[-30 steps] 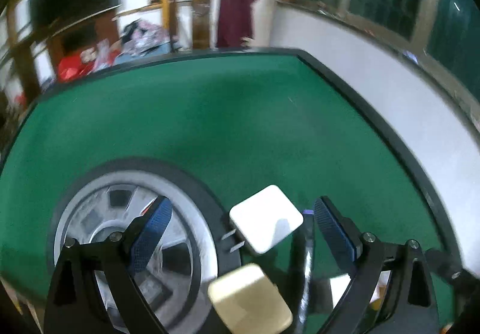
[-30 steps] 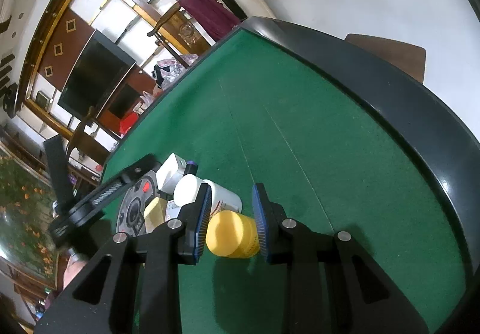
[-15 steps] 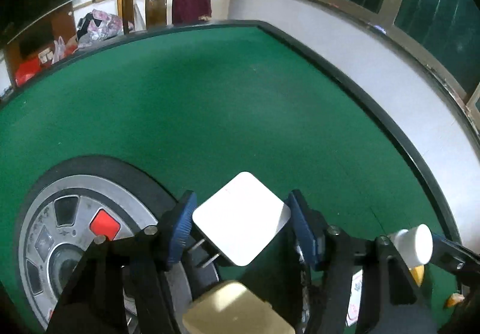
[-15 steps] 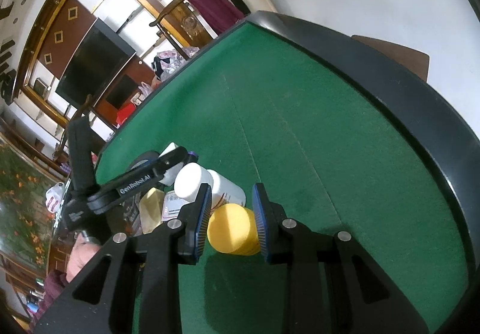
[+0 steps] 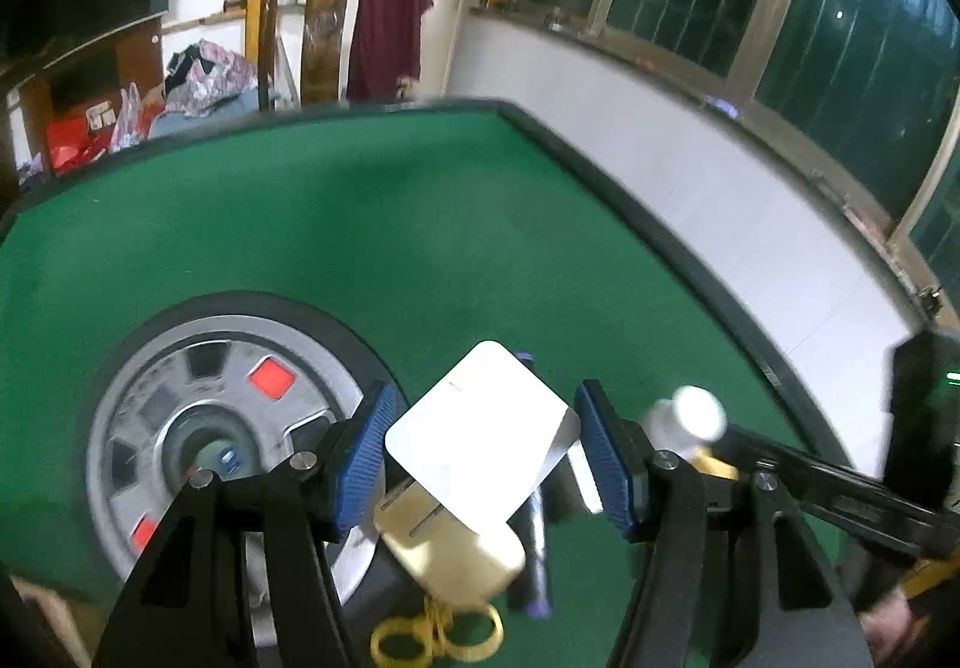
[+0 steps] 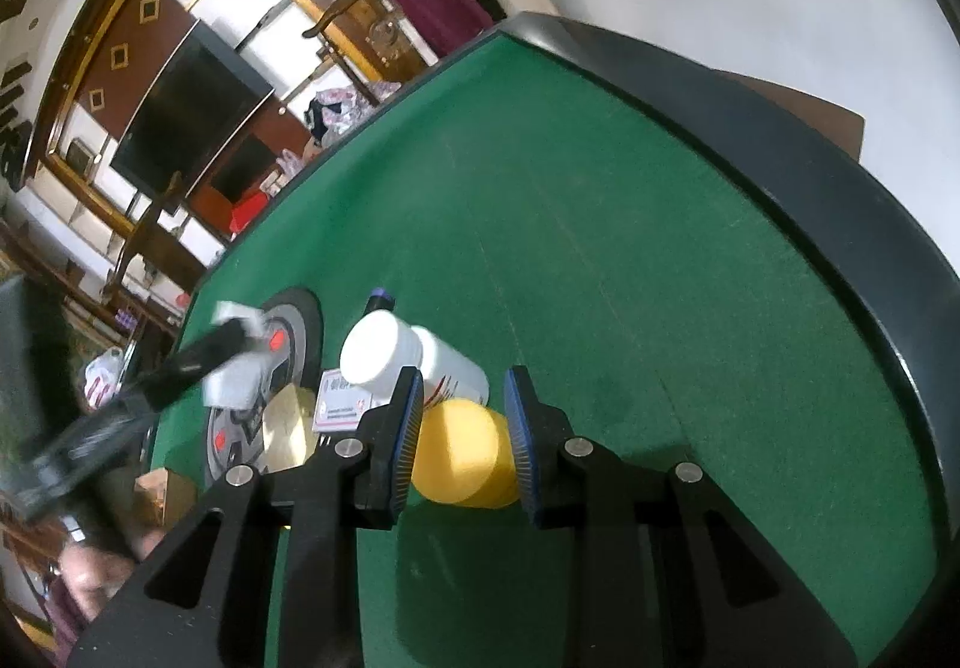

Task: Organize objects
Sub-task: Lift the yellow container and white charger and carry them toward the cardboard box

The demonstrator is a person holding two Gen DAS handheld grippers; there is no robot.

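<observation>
My left gripper (image 5: pixel 483 455) is shut on a white square charger plug (image 5: pixel 480 437) and holds it above the green table, prongs pointing down-left. Below it lie a gold padlock (image 5: pixel 462 554) with keys and a dark pen (image 5: pixel 537 548). My right gripper (image 6: pixel 462 437) is shut on a yellow cylinder (image 6: pixel 465 455) just above the felt. A white bottle (image 6: pixel 414 359) lies just behind it. The left gripper with the plug (image 6: pixel 237 368) shows blurred at the left of the right wrist view.
A toy wheel with a silver hub (image 5: pixel 198 428) lies left of the padlock. A small printed card (image 6: pixel 345 401) and a purple-capped pen (image 6: pixel 381 302) lie by the bottle. The table's black raised rim (image 6: pixel 810 176) curves along the right.
My left gripper has closed on the white plug and lifted it off the table. My right gripper has kept hold of the yellow cylinder and barely moved.
</observation>
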